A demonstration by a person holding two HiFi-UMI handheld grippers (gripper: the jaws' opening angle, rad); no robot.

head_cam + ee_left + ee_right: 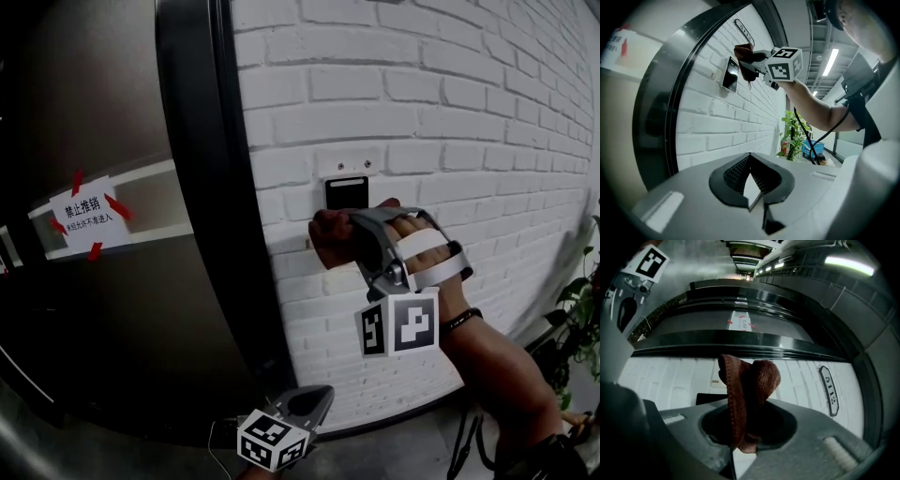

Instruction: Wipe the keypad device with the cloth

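My right claw (745, 427) is clamped down tight on a brown cloth (747, 394). The cloth stands up out of the jaws in a bunched fold. In the head view this claw (361, 225) is raised to the white brick wall (450, 103). The cloth (328, 239) sits just under the lower edge of the black keypad (347, 192). I cannot tell whether the two touch.

From my left claw's view the keypad (730, 73) sticks out from the bricks, with the cloth (743, 50) close beside it.

My left claw (752, 187) has its jaws drawn together with nothing between them. It hangs low by the dark door frame (202, 187), well apart from the keypad. A paper notice (87, 214) is taped to the door (103, 112).
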